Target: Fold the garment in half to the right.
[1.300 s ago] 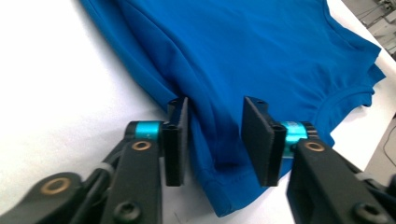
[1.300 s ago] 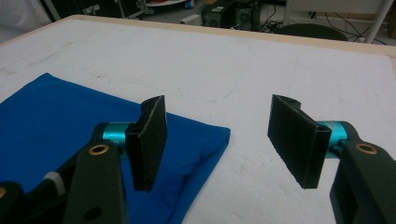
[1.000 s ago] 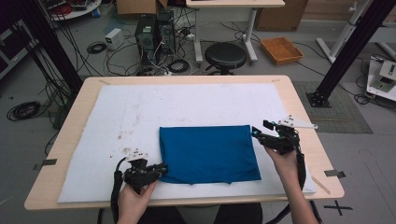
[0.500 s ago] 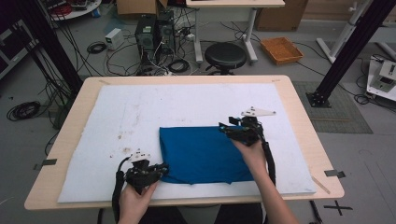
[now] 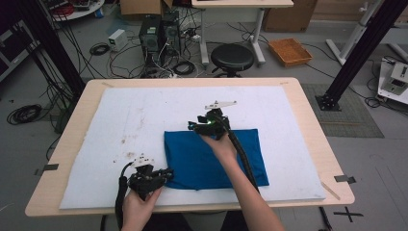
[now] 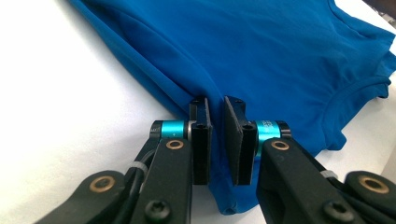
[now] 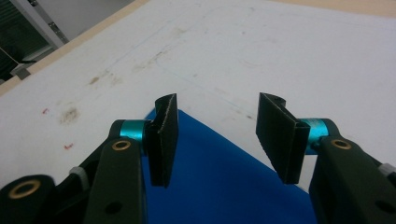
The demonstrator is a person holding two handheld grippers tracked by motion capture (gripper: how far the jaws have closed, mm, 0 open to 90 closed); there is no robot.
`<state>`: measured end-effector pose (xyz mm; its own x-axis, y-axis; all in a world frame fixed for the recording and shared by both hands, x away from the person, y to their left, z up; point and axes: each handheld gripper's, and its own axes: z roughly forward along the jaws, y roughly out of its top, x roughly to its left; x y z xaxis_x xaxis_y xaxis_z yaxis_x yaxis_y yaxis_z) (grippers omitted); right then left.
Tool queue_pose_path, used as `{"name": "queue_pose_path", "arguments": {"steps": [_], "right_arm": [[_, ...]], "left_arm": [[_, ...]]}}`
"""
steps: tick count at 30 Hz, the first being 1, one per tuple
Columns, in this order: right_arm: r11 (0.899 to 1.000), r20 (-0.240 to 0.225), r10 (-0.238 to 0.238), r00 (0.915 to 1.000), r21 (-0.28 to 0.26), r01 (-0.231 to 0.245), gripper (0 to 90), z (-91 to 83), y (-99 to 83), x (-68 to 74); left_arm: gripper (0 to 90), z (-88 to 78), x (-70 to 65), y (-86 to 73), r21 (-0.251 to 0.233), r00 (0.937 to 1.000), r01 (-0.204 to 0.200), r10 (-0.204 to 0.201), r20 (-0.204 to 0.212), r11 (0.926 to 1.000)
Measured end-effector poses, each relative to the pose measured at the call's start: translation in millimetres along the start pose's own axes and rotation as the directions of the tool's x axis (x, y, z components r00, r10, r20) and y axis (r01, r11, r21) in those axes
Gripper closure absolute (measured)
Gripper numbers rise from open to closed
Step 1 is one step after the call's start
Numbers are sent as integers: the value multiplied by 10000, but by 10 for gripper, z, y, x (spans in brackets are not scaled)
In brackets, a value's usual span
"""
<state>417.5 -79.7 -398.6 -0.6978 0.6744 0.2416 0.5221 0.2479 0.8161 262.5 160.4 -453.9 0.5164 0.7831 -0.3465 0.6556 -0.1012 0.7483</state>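
Note:
A folded blue shirt point(image 5: 216, 159) lies on the white mat point(image 5: 144, 110), towards the near right. My left gripper point(image 5: 166, 172) sits at the shirt's near left corner. In the left gripper view its jaws point(image 6: 217, 105) are pinched on a fold of the shirt's edge point(image 6: 261, 51). My right gripper point(image 5: 192, 126) hovers at the shirt's far left corner, jaws pointing left. In the right gripper view its jaws point(image 7: 217, 105) stand apart and have just been closing. The blue corner point(image 7: 219, 177) lies below and between them, and the pads are not pressing on it.
The mat covers most of the wooden table point(image 5: 308, 110) and has brown stains point(image 5: 127, 144) near its left side. Beyond the far edge stand a black stool point(image 5: 232, 57), computer towers point(image 5: 156, 33) with cables, and an orange tray point(image 5: 290, 50) on the floor.
My right hand has swept left from the shirt's far right corner, along the far edge, to the far left corner. The left hand has not moved.

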Motion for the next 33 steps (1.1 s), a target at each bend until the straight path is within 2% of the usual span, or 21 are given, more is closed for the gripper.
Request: {"name": "queue_pose_path", "arguments": {"steps": [11, 19, 24, 33], "right_arm": [[9927, 183, -596, 9981, 1059, 573, 513, 509, 111, 239], [9860, 75, -857, 9963, 1442, 837, 538, 773, 180, 400], [9750, 226, -1035, 9944, 1998, 969, 608, 965, 166, 475], [9671, 622, -1126, 9917, 2361, 950, 658, 1138, 121, 518]], "left_arm": [[812, -4, 0, -4, 8, 10000, -18, 18, 47, 10000], [812, -1, -3, -4, 14, 10000, -40, 40, 45, 10000], [818, -3, -6, -6, 18, 10000, -61, 61, 26, 10000], [817, -1, -1, -5, 43, 10000, -71, 71, 53, 10000]]}}
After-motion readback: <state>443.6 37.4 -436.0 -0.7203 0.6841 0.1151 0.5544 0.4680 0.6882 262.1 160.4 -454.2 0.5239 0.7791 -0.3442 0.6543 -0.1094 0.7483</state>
